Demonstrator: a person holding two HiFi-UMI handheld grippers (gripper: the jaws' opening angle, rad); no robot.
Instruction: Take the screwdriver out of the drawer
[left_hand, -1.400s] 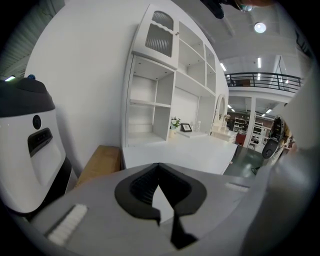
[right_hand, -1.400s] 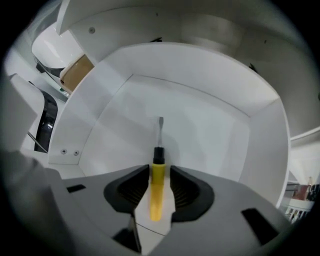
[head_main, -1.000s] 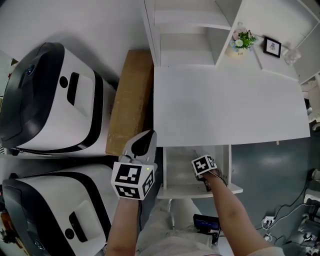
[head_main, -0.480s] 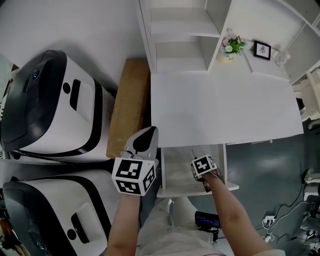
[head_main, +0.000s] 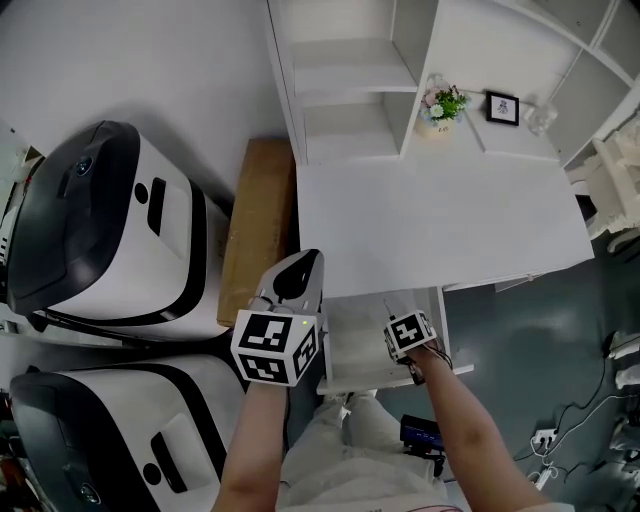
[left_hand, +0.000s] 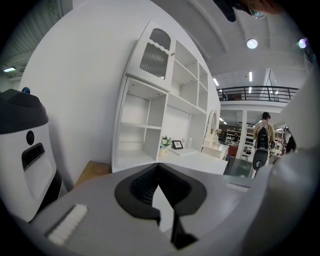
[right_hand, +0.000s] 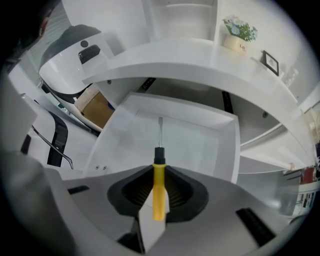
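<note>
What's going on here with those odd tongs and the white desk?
A person is working with a pair of handheld tongs in each hand. The right tongs are clamped on the yellow handle of a screwdriver, with its tip pointing down toward the open drawer under the white desk. The left tongs are shut and empty, held off to the side.

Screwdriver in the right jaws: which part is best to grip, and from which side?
Grip the screwdriver by its yellow handle, as the right gripper does: jaws shut on its two sides, coming from above the open drawer. The handle is the thickest part, and the thin shaft points down toward the drawer floor, so it should lift straight out.
</note>
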